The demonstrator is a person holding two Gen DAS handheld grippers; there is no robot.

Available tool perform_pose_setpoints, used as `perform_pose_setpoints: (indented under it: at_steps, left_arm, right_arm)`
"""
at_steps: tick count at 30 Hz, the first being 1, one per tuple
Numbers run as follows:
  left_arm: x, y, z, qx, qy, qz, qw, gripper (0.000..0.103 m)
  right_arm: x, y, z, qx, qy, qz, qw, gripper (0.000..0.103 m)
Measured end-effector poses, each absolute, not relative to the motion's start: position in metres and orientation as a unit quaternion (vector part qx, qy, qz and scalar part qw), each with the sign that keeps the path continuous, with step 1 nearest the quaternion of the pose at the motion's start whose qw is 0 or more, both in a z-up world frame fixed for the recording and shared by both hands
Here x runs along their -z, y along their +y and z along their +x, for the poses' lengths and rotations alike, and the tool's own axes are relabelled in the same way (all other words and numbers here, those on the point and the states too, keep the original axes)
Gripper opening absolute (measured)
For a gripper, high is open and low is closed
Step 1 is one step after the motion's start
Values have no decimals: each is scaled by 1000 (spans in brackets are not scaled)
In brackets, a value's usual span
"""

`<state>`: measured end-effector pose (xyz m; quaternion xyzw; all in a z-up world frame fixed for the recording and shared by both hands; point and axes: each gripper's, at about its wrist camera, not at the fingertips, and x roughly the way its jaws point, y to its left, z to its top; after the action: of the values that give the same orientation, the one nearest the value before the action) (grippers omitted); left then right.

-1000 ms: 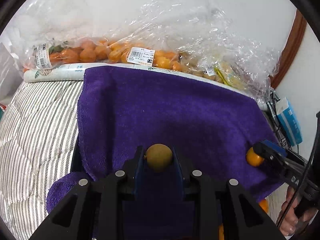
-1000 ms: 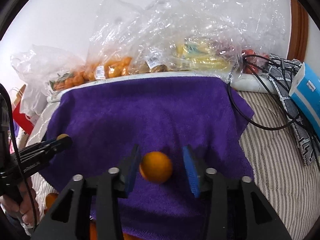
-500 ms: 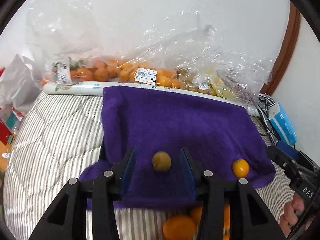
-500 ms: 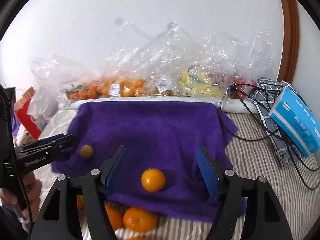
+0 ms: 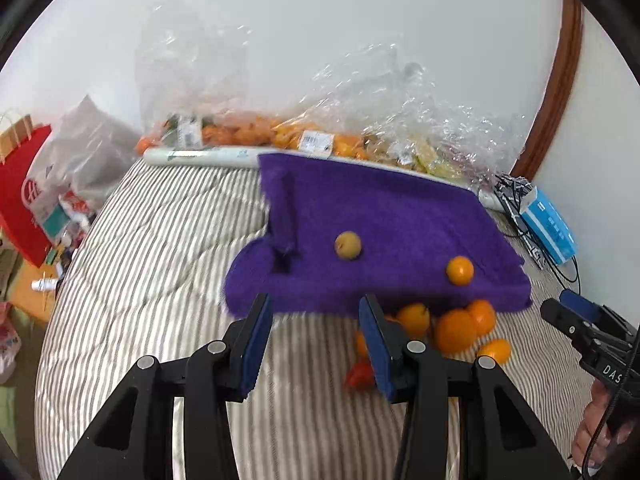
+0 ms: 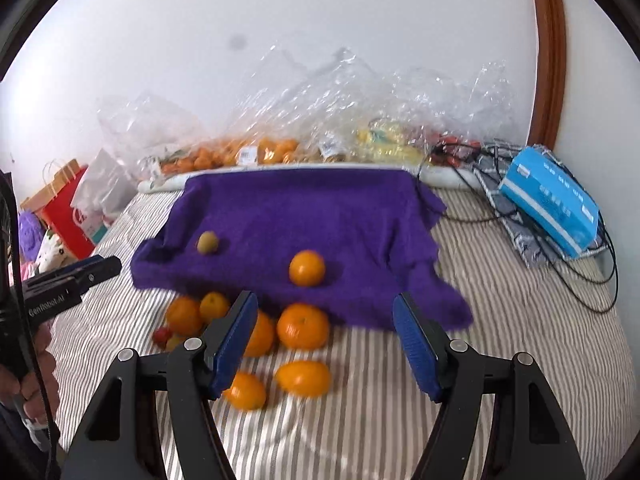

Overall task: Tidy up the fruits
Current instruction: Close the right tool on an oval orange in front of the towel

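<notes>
A purple towel [image 5: 400, 216] [image 6: 304, 208] lies on the striped bedcover. On it rest a small yellow-green fruit [image 5: 347, 245] [image 6: 207, 242] and an orange [image 5: 460, 270] [image 6: 307, 267], both free. In front of the towel's near edge lie several oranges [image 5: 456, 330] [image 6: 303, 326] and a small red fruit [image 5: 360, 376] [image 6: 162, 335]. My left gripper [image 5: 316, 308] hovers open above the bedcover, short of the towel, holding nothing. My right gripper [image 6: 325, 302] is wide open above the loose oranges; its jaws are closing with nothing gripped.
Clear plastic bags of oranges and yellow fruit [image 5: 312, 140] [image 6: 280, 148] line the wall behind the towel. A blue box [image 6: 552, 200] and black cables [image 6: 580, 272] lie at the right. A red paper bag [image 5: 24, 188] stands off the bed's left edge.
Both grippers let go of their fruit and drew back and upward. The yellow-green fruit and the orange now lie on the towel, and the loose oranges have come into view.
</notes>
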<state>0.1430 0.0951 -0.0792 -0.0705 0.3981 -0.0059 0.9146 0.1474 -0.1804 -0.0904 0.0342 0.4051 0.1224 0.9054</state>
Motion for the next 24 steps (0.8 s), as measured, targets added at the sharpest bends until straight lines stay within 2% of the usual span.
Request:
perform_pose_setpoints:
  at_steps: [5,10,12,24]
  left_arm:
    - [85,111,127,2,400,-80,913,43]
    - [92,117,118,-1,408,-81,910,43]
    - [97,120,115,-4,409,-79,909,46]
    - [131,121,124,7,440,-75,895,46]
  right_arm:
    - [98,-175,129,-127,420,31,898,59]
    - [104,-172,114,-120,411,20,904,45]
    - [109,-171,114,-121,417,20,900,41]
    - [140,-162,121,-117,445,14,888,41]
